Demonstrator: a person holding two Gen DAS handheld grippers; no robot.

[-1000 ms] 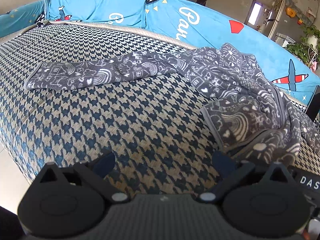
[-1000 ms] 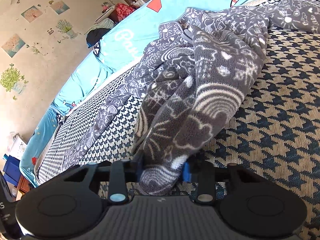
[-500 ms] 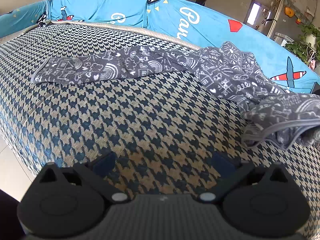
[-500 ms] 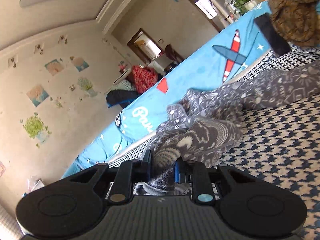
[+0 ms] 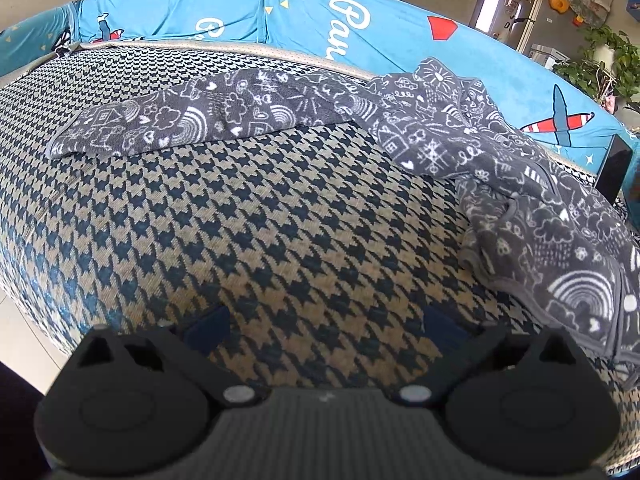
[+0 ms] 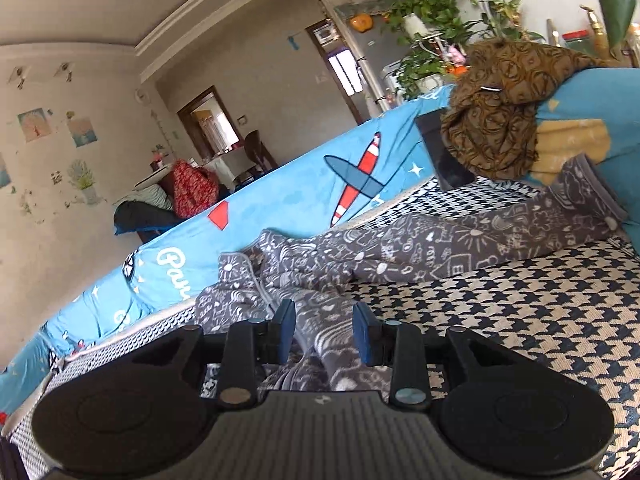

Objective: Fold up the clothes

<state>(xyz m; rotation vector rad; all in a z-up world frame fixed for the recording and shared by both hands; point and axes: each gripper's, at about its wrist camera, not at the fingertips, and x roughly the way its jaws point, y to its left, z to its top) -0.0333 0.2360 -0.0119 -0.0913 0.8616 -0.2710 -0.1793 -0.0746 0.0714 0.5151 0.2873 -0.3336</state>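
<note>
Ahead and to the left of the left gripper (image 5: 324, 326), one sleeve (image 5: 172, 122) of the grey doodle-print garment (image 5: 472, 152) is lying flat across the houndstooth cushion (image 5: 248, 216). The left gripper itself is hovering with its blue-padded fingers (image 5: 206, 326) spread wide, nothing between them, only bare cushion straight in front. To its right, the bunched body of the garment is spilling toward the near edge, and beyond it the blue printed cover (image 5: 360, 28) is running along the back.

In the right wrist view, the right gripper (image 6: 324, 334) is standing with its fingers (image 6: 286, 330) parted; a fold of the garment (image 6: 320, 300) is lying in the gap, though neither pad looks to be pressing it. Ahead and to the right of these fingers, the other sleeve (image 6: 500, 236) is stretching out toward a brown patterned cloth (image 6: 496, 108) heaped on the cover.
</note>
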